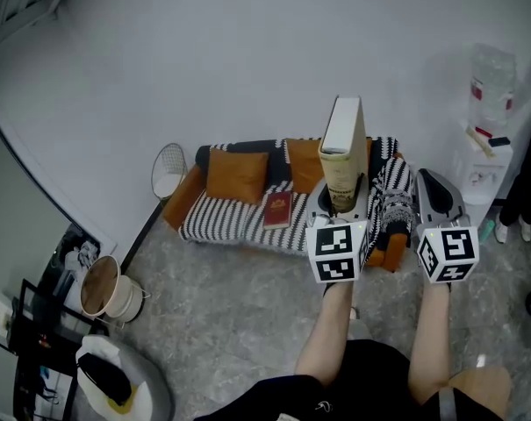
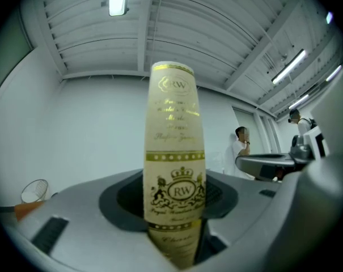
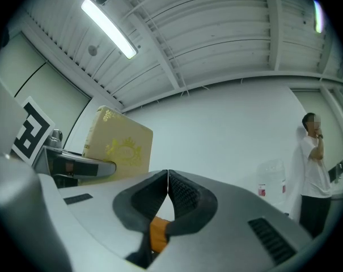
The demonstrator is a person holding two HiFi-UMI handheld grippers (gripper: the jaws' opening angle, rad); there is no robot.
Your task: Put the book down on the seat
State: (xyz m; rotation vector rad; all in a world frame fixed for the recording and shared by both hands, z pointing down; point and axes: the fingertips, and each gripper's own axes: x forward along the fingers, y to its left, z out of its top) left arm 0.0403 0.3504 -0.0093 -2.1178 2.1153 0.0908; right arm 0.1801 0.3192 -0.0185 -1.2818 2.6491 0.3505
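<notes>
A thick cream book with gold print stands upright between the jaws of my left gripper, which is shut on its lower end. In the left gripper view its spine fills the gap between the pads. From the head view, the book hangs in front of the striped sofa seat. My right gripper is level with the left one, just to its right. Its pads meet with nothing between them. The right gripper view shows the book off to the left.
A red book lies on the sofa seat beside an orange cushion. A wire basket stands at the sofa's left end and a water dispenser at its right. A person stands by the dispenser. A wooden-topped pail sits at lower left.
</notes>
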